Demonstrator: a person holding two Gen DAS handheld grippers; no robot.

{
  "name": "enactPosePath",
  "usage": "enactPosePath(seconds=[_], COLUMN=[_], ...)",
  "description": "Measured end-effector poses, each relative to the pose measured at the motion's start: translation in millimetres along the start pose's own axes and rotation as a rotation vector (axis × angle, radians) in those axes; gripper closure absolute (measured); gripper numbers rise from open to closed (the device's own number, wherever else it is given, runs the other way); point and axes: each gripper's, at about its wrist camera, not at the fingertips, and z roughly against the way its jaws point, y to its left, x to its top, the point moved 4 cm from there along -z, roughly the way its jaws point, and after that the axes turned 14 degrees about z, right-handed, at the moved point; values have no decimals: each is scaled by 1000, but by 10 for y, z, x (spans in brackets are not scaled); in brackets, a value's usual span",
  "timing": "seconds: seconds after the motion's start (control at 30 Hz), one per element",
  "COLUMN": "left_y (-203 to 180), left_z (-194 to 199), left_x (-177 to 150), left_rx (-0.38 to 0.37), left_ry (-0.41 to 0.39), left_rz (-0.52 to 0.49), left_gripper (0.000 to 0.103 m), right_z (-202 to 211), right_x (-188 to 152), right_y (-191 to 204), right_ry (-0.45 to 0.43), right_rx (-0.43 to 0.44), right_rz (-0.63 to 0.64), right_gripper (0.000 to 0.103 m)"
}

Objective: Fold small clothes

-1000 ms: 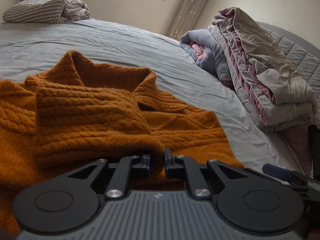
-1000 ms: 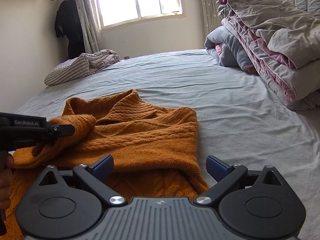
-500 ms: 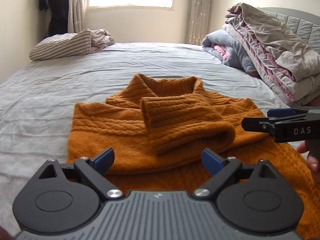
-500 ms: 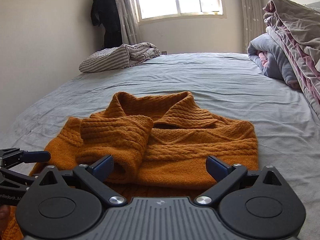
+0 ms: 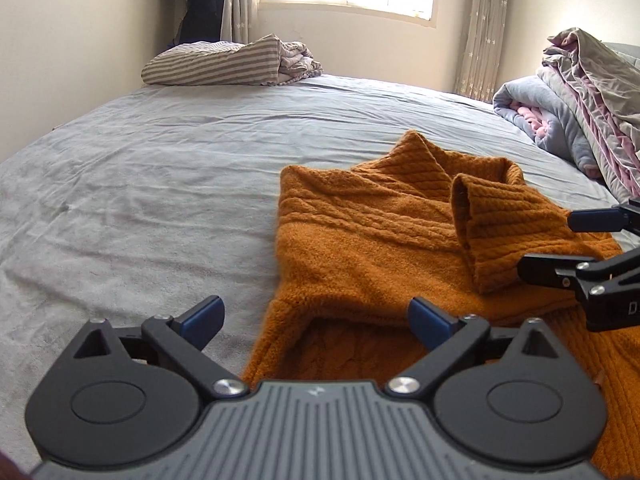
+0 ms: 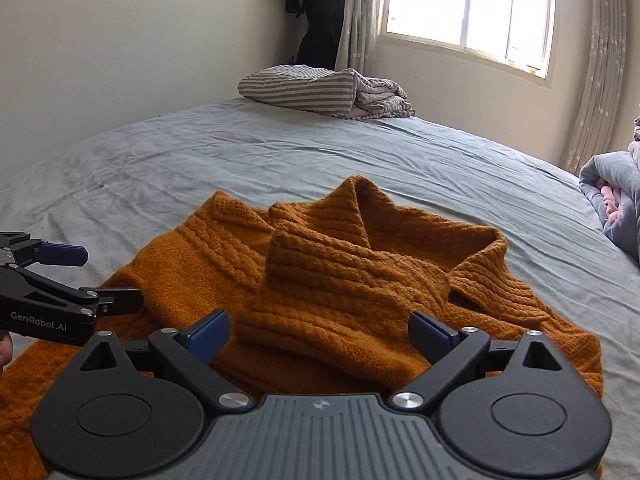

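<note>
Both your tongs stand wide open and hold nothing. Your left tongs (image 5: 316,316) straddle the sweater's (image 5: 380,248) near left edge; your right tongs (image 6: 320,332) sit over its middle, nearer the sleeve (image 6: 344,280) folded across the chest. The sweater lies on the bed (image 5: 160,184), collar away from you, long axis running fore and aft. Beyond: a striped blanket (image 6: 320,92); quilts (image 5: 580,100) well right, nothing obstructing

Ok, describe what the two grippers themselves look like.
Both match: the left gripper and right gripper have a grey ribbed body, black linkage arms with silver pivot bolts, round black side discs and blue finger pads. White "GenRobot.AI" lettering marks the left one's side.
</note>
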Motion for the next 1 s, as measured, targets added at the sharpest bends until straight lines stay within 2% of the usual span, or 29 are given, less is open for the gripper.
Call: enactPosePath(seconds=[0.07, 0.17, 0.27, 0.33, 0.37, 0.4, 0.5, 0.63, 0.67, 0.7, 0.73, 0.77, 0.8, 0.9, 1.0], left_y=[31, 57, 62, 74, 84, 97, 131, 149, 153, 153, 153, 146, 143, 123, 121], left_z=[-39, -90, -102, -101, -97, -100, -104, -112, -116, -121, -125, -130, -134, -143, -153], left_x=[-21, -43, -56, -57, -56, -54, -46, -28, -22, -21, -20, -17, -19, -36, -43], left_rx=[-7, -20, -26, -31, -37, -45, -56, -77, -87, -93, -96, -97, -97, -88, -87], left_ry=[9, 31, 37, 39, 40, 43, 42, 32, 31, 30, 29, 25, 23, 10, -12], left_rz=[10, 27, 35, 43, 50, 58, 84, 103, 111, 119, 123, 126, 126, 116, 114], left_gripper=[5, 6, 6, 6, 6, 6, 6, 7, 7, 7, 7, 7, 7, 8, 8], right_z=[-119, -302, -418, -380, -352, -304, -90, 263, 324, 374, 397, 419, 421, 419, 397], right_x=[43, 67, 27, 0, -5, -11, -58, -337, -452, -597, -710, -861, -993, -1291, -1437], right_y=[91, 220, 273, 241, 197, 123, -267, -924, -1072, -1221, -1323, -1437, -1522, -1679, -1767], right_ry=[10, 55, 93, 74, 80, 80, 25, -99, -124, -142, -151, -168, -178, -231, -252], right_rx=[23, 29, -48, -66, -87, -109, -126, -105, -84, -53, -27, 0, 23, 91, 89], right_rz=[38, 102, 194, 222, 224, 207, 32, -270, -348, -435, -498, -581, -652, -815, -910], right_gripper=[10, 19, 36, 53, 70, 75, 78, 76, 68, 51, 39, 20, 17, 16, 17])
